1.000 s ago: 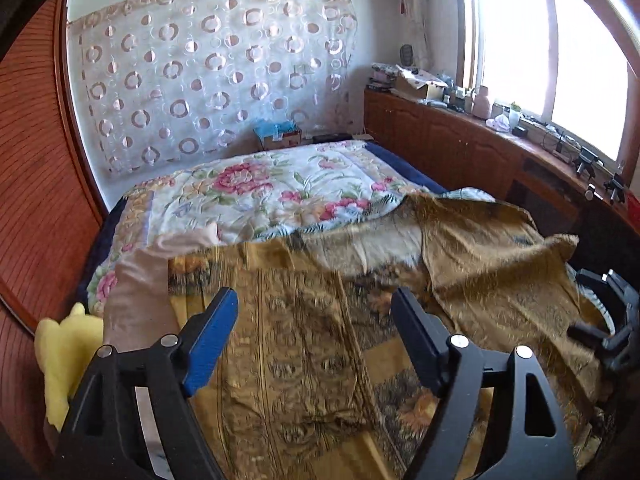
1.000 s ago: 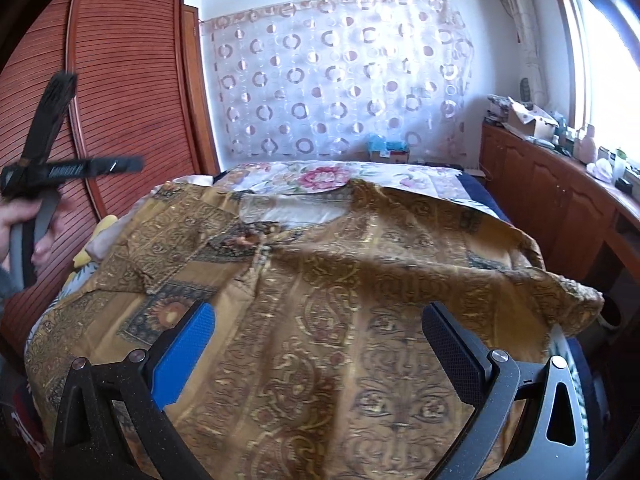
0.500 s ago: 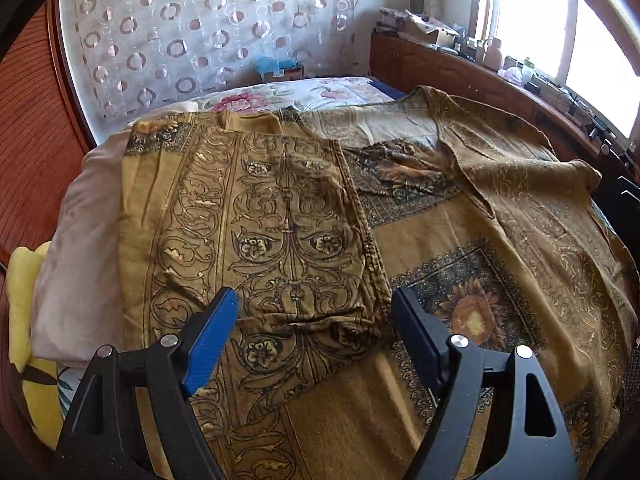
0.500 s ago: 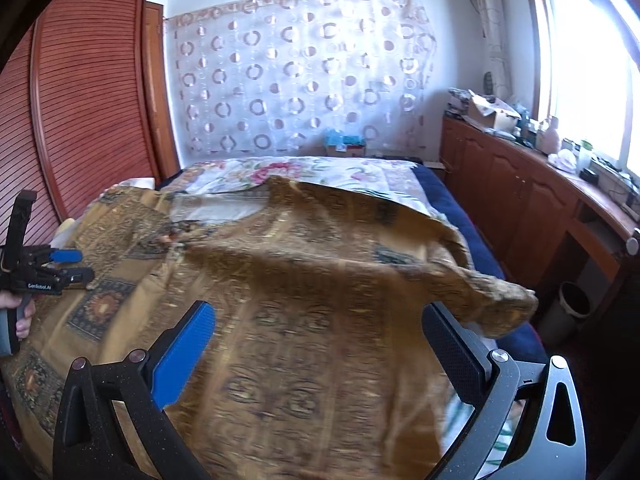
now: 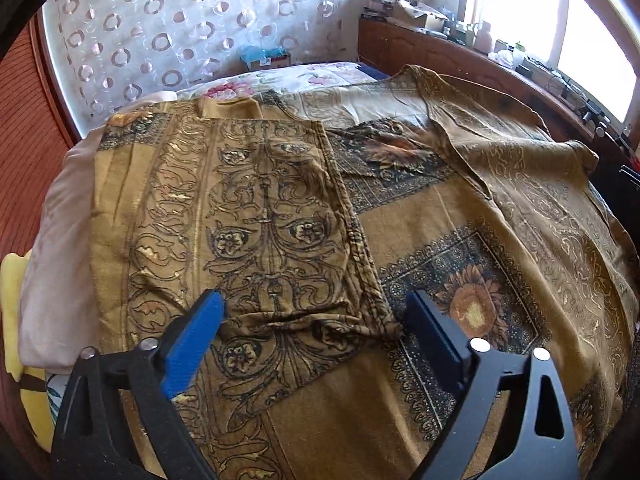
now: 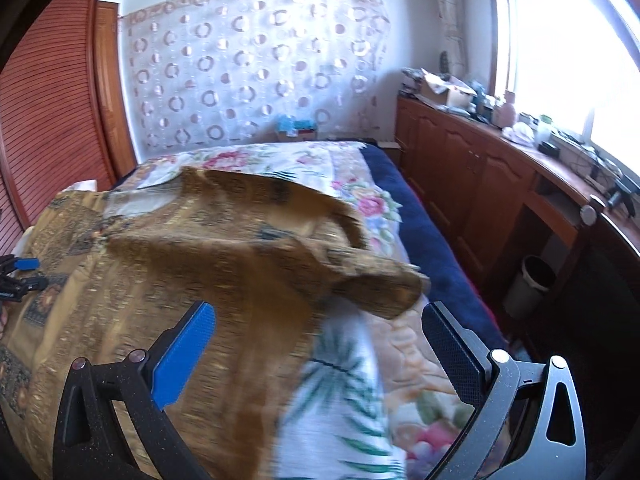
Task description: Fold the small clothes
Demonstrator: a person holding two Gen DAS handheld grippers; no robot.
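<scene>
Garment (image 5: 420, 248) in gold-brown print lies spread over the bed (image 6: 384, 184), covering most of it. One sleeve (image 5: 256, 216) is folded in flat across the body, its cuff end bunched low between the fingers of the left gripper (image 5: 316, 320). That gripper's jaws have just been opening and now stand wide, the pads clear of the cloth on either side of the cuff. In the right wrist view the other sleeve (image 6: 376, 284) hangs blurred off the far edge of the garment, over the floral quilt (image 6: 360, 380). The right gripper (image 6: 316, 328) is spread wide too, with nothing pinched between its pads; cloth and quilt show below the gap. A patterned curtain (image 6: 256, 72) hangs behind the bed, and a wooden cabinet (image 6: 472, 168) runs along under the window (image 6: 560, 40)
</scene>
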